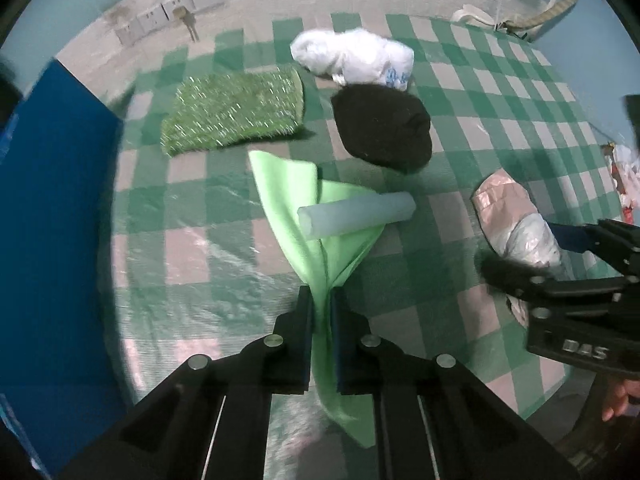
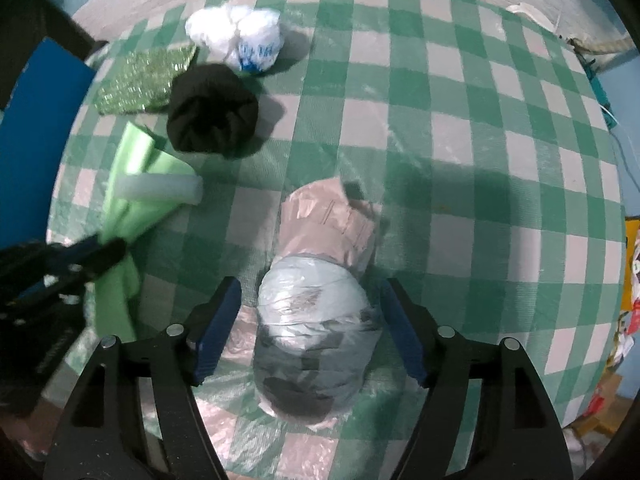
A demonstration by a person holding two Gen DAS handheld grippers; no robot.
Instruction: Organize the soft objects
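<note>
- The tabletop (image 2: pixel 440 128) wears a green-and-white checked cloth under a clear plastic sheet that shows glare and wrinkles.
- Behind it runs a pale wall with a row of wall sockets (image 1: pixel 172 14); a blue panel (image 1: pixel 52 208) stands along the left edge of the tabletop.
- At the far right corner lie pale straps (image 1: pixel 476 16) and a striped band, partly cut off by the lens edge.
- The left gripper (image 1: pixel 322 308) has its fingers narrow, pinched on a light green cloth (image 1: pixel 292 200) that fans out ahead of them and hangs a little below them.
- A white foam roll (image 1: pixel 356 214) lies across the green cloth, on top of it.
- Beyond the cloth sit a green glittery pad (image 1: pixel 236 110), a black fuzzy bundle (image 1: pixel 382 128) and a white plastic bag (image 1: pixel 352 58) with blue print, close together; the bag touches the black bundle.
- The right gripper (image 2: pixel 310 328) has its fingers wide, one on each side of a plastic-wrapped bundle (image 2: pixel 320 280), grey-blue at the near end and pinkish at the far end; whether the pads touch it cannot be told.
- That bundle lies on the tabletop to the right of the green cloth, apart from it.
- Coloured clutter (image 2: pixel 628 320) shows past the right edge of the tabletop, too blurred to name.
</note>
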